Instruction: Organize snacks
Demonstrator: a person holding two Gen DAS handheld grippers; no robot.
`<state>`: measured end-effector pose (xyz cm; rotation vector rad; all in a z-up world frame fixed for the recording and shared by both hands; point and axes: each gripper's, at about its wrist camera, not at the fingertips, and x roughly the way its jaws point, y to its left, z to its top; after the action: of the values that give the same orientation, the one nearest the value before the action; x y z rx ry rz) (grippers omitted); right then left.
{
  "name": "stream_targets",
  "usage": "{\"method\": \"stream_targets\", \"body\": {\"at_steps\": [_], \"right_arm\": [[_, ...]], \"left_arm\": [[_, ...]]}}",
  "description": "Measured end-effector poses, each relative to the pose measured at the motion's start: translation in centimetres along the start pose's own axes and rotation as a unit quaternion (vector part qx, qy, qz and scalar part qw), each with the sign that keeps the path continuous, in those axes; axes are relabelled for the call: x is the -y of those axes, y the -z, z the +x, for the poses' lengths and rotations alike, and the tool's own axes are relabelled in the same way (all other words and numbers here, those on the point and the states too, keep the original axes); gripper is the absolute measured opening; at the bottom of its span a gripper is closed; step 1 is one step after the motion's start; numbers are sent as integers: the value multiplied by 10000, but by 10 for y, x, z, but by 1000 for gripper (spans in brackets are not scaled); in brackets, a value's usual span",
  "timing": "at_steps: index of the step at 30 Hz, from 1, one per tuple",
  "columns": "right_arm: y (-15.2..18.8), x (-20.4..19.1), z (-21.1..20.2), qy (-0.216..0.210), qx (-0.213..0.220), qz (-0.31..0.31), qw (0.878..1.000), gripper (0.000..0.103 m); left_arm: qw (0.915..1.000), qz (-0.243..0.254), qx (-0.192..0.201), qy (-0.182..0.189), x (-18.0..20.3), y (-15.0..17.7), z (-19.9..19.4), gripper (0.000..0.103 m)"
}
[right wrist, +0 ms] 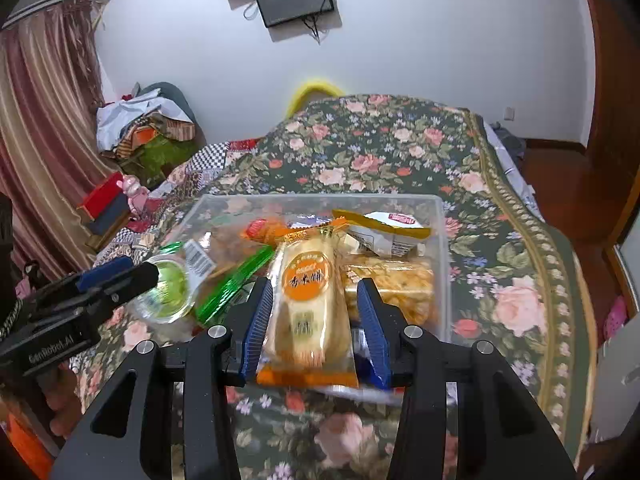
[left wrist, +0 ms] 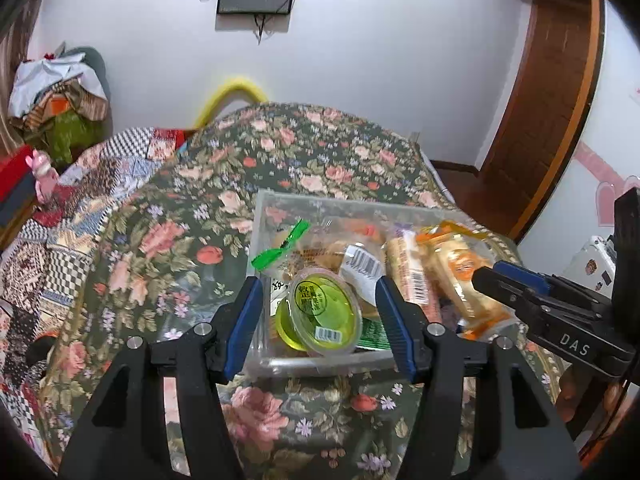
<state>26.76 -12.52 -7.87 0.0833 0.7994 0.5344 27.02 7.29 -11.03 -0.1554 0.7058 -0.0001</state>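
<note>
Already most of the snacks appear to sit in the clear plastic bin (right wrist: pixel 442 248) on the bed (right wrist: pixel 400 148), so by my judgement the task is well along, with only the items now between the fingers left to settle. The right gripper (right wrist: pixel 316 316) has its fingers closed narrowly on the orange rice cracker packet (right wrist: pixel 308 300), which hangs over the bin's near edge; its long axis runs near to far, along the fingers, printed face up, one sealed end toward the camera. The left gripper (left wrist: pixel 320 312) has its fingers spread wide on either side of the green jelly cup (left wrist: pixel 322 312), not touching it as far as I can tell; the cup lies tilted at the bin's near left corner, its foil lid facing up and toward the camera. Other packets, a yellow wrapper (right wrist: pixel 384 226) among them, lie toward the far edge
</note>
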Motion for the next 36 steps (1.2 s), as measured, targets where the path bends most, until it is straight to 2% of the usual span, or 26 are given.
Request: {"method": "stream_targets", "body": {"at_steps": [6, 12, 17, 20, 22, 25, 30, 34, 36], "right_arm": [[3, -11, -48, 28, 329, -180, 9993, 40], [2, -32, -112, -1, 915, -374, 9951, 41], [7, -47, -151, -49, 1327, -442, 9902, 56], [12, -55, -168, -58, 1501, -469, 9875, 62], [16, -59, -176, -18, 1630, -451, 9856, 76], [19, -63, -184, 40, 1760, -478, 9832, 81], [22, -62, -186, 156, 1862, -440, 9814, 89], [27, -62, -189, 258, 1994, -389, 9788, 101], [28, -63, -190, 281, 2021, -412, 9781, 102]], "left_arm": [[9984, 97, 555, 102, 11, -2, -61, 58], [9910, 299, 1302, 117, 24, -3, -131, 60], [9837, 446, 1737, 111, 35, 0, -175, 69], [9787, 508, 1985, 110, 41, 6, -198, 80], [9764, 534, 2089, 118, 43, 10, -208, 89], [9745, 551, 2172, 135, 45, 15, -218, 97], [9729, 592, 2233, 100, 47, 22, -224, 102], [9731, 612, 2218, 97, 50, 26, -224, 103], [9734, 595, 2209, 96, 51, 28, -224, 103]]}}
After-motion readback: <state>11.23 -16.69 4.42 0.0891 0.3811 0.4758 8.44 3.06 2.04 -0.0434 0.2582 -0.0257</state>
